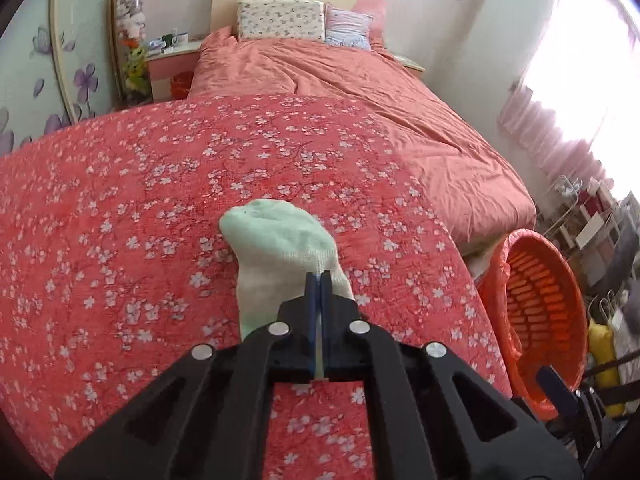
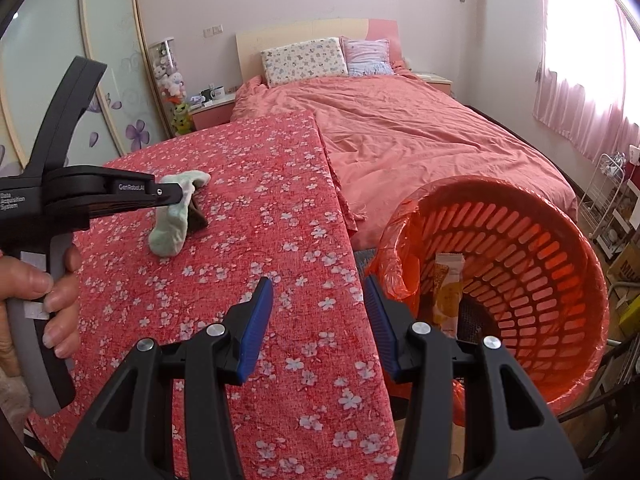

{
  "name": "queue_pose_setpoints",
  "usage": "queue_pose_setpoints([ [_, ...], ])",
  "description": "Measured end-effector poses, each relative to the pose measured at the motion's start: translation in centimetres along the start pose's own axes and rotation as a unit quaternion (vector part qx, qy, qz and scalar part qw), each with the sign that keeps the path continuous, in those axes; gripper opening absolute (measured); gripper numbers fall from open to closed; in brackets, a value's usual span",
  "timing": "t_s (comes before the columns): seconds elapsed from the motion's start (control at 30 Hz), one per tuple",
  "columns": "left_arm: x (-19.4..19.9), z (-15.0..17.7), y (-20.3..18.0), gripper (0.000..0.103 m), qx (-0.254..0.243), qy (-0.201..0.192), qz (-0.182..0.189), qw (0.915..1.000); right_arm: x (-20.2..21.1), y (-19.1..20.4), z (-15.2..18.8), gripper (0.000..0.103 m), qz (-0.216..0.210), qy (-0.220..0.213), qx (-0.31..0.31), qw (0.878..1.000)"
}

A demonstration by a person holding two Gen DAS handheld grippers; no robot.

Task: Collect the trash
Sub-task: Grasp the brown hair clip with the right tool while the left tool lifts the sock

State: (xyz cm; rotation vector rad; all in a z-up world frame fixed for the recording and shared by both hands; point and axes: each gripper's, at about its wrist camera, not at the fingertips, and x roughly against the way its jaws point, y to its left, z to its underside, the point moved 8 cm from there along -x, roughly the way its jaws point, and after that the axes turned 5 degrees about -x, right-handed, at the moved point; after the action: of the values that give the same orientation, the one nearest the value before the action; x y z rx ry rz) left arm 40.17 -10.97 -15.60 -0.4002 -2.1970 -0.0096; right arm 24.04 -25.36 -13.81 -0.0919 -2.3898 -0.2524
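Left wrist view: left gripper (image 1: pixel 319 280) clenched on a pale green sock (image 1: pixel 280 248), blue pads pressed together with the knit fabric pinched between them. Sock draped over the red flowered cloth (image 1: pixel 160 200), toe end pointing away from the camera. Whether the sock is lifted clear of the cloth or resting on it: cannot tell from here. Orange slotted basket (image 1: pixel 540 300) at the right edge, tilted, lined with an orange plastic bag; contents not visible from this angle. A blue pad of the right gripper (image 1: pixel 556 390) just visible at the lower right, near the basket rim. Behind: bed with plain pink cover (image 1: pixel 380 92), two pillows (image 1: pixel 280 20) against the headboard.

Right wrist view: right gripper (image 2: pixel 320 320) released, blue pads spread wide apart, nothing between them, hovering over the right edge of the flowered cloth (image 2: pixel 260 280) just beside the basket (image 2: pixel 540 280). Basket interior shown only here: a snack wrapper (image 2: pixel 448 292), orange and white, lying inside against the wall. Left gripper (image 2: pixel 180 194) seen from the side, held by a hand (image 2: pixel 56 296) at the left edge. Sock (image 2: pixel 170 232) hanging from the tips, heel end sagging down onto the cloth, other end sticking out past the gripper. A small dark brown item (image 2: pixel 198 218) under or beside the sock, also seen only here; what it is: unclear. Same bed (image 2: pixel 420 128) and pillows (image 2: pixel 304 60) behind.
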Motion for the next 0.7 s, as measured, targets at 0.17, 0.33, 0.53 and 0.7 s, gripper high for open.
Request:
queue_pose_setpoints([
  [0.17,1.5,0.8,1.3,0.003,0.004,-0.014,0.014,0.9998,-0.1,0.7,0.4,0.048,-0.004,0.003,0.0,1.0],
  [0.33,3.5,2.2,5.1,0.003,0.02,-0.02,0.01,0.9995,0.1,2.2,0.5,0.048,-0.012,0.002,0.013,1.0],
  [0.53,5.7,4.7,12.4,0.003,0.048,-0.015,-0.032,0.9982,-0.3,4.9,0.1,0.048,-0.03,0.006,0.026,0.999],
  [0.7,6.2,6.2,17.7,0.003,0.084,0.002,-0.057,0.9948,-1.5,9.0,-0.6,0.048,-0.062,0.012,0.044,0.997],
])
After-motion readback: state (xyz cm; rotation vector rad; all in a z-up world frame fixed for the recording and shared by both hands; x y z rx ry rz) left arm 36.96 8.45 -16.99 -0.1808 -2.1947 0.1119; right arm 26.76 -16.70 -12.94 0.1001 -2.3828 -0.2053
